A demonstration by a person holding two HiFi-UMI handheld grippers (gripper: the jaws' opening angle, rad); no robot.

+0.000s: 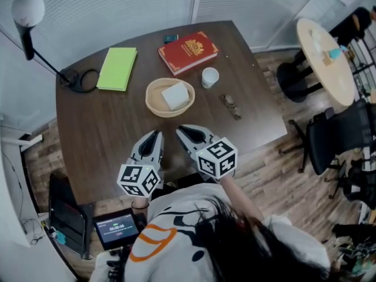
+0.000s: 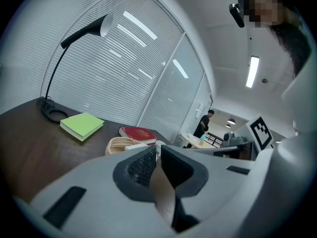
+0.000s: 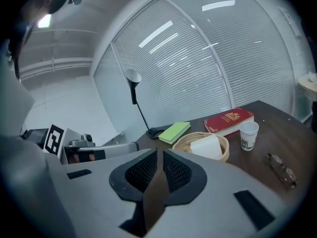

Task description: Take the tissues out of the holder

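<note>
A dark wooden tabletop (image 1: 106, 134) stands in front of a wall of pale window blinds (image 1: 117, 10), with wood flooring around it and a light round table (image 1: 326, 57) off to the right. Near the middle of the tabletop sits a shallow woven basket (image 1: 154, 101), and the white tissues (image 1: 175, 96) lie inside it, folded in a block and leaning towards its right side. Behind the basket are a green notebook (image 1: 117, 68) to the left and a red book (image 1: 188, 51) to the right. A small dark thing lies just beside the red book's far corner, too small to make out. A white paper cup (image 1: 210, 77) stands just right of the basket, and a pair of glasses (image 1: 230, 106) lies further right, nearer the edge. A desk lamp (image 1: 27, 10) rises from the far left corner.

The left gripper (image 1: 157, 135) and the right gripper (image 1: 181, 131) hover side by side over the near edge, both pointing towards the basket and well short of it. Each has its jaws pressed together with nothing between them.
</note>
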